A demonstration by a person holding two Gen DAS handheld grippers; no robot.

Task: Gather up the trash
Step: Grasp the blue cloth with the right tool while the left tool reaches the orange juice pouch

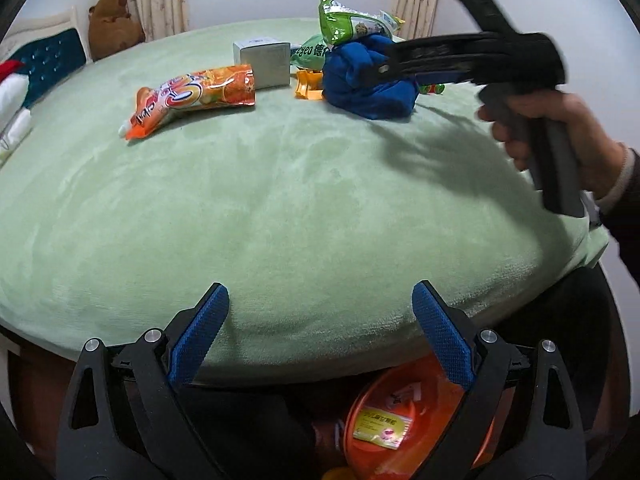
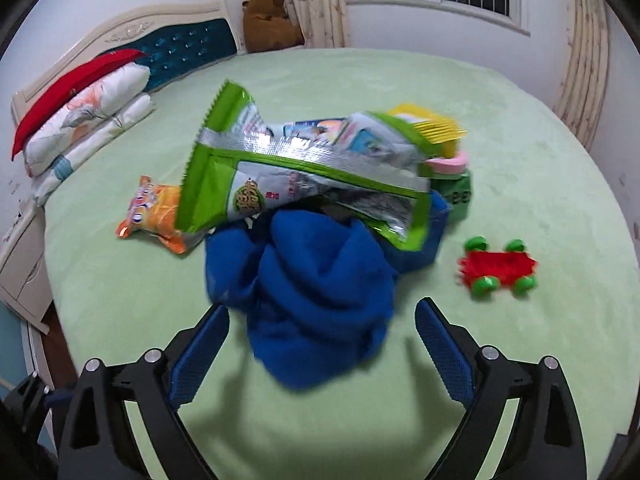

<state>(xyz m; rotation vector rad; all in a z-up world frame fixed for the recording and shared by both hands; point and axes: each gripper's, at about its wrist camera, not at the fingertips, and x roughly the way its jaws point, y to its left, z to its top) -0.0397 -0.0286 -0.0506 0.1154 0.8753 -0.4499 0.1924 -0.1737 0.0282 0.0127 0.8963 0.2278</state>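
Now, at the fingers: both pairs of blue-padded black fingers are spread wide with nothing between them.
Left gripper [image 1: 320, 332]: hangs over the near edge of the bed, its fingers [image 1: 200, 336] apart, above the orange basin.
Right gripper [image 2: 322, 354]: hangs low over the crumpled blue cloth [image 2: 316, 300], fingers [image 2: 446, 354] apart on either side of it; from the left wrist view it is blurred and reaches in from the right, held in the person's right hand [image 1: 560, 136].
Wrappers, counted: two are plain to see. One large green and silver foil snack bag [image 2: 288, 168] lies tilted on top of the blue cloth. One orange foil snack bag [image 1: 192, 98] lies flat on the bed to the left of the cloth, well apart from both grippers.
Other green packet: one small green pack with white lettering [image 1: 310, 54] sits behind the cloth, partly hidden.
Boxes: one grey cardboard box [image 1: 264, 64], just beside the orange bag.
Toys: one red toy car with four green wheels [image 2: 498, 268], to the right of the cloth; one orange plastic piece [image 1: 308, 84], beside the box.
Container: one round orange plastic basin [image 1: 404, 412] below the bed's edge, holding one yellow-labelled packet [image 1: 384, 426].
Surface: light green plush bedspread [image 1: 260, 208].
Far corner: one brown stuffed bear [image 2: 268, 22].
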